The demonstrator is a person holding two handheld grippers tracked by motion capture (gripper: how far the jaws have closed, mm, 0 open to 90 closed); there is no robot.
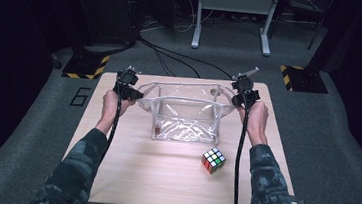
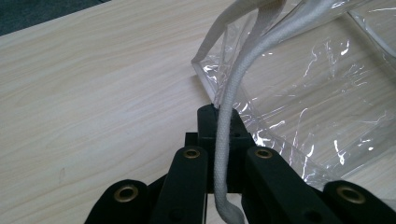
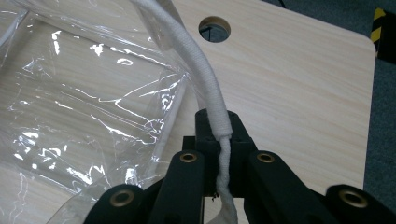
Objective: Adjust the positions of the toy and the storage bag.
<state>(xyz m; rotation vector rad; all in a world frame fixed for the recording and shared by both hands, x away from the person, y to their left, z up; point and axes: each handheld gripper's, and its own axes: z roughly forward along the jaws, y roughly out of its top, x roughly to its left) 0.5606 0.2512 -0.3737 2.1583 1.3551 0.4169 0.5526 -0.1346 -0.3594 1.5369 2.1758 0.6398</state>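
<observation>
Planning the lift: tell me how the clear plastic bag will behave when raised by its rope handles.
The clear plastic bag is probably floppy: its film is creased and sags between the handles. It looks light, seemingly almost empty. Each white rope handle is pinched between shut jaws, so it should hang rather than slip.

A clear, glossy plastic bag [image 1: 185, 113] with white rope handles [image 2: 229, 107] is seen on a pale wood-grain tabletop [image 1: 162, 175]. Both claws [image 1: 128, 93] [image 1: 243, 99] are black. A cube [image 1: 213, 160] is tiled in red, green, yellow, white and blue. Camouflage-patterned sleeves [image 1: 77, 172] are worn.
</observation>
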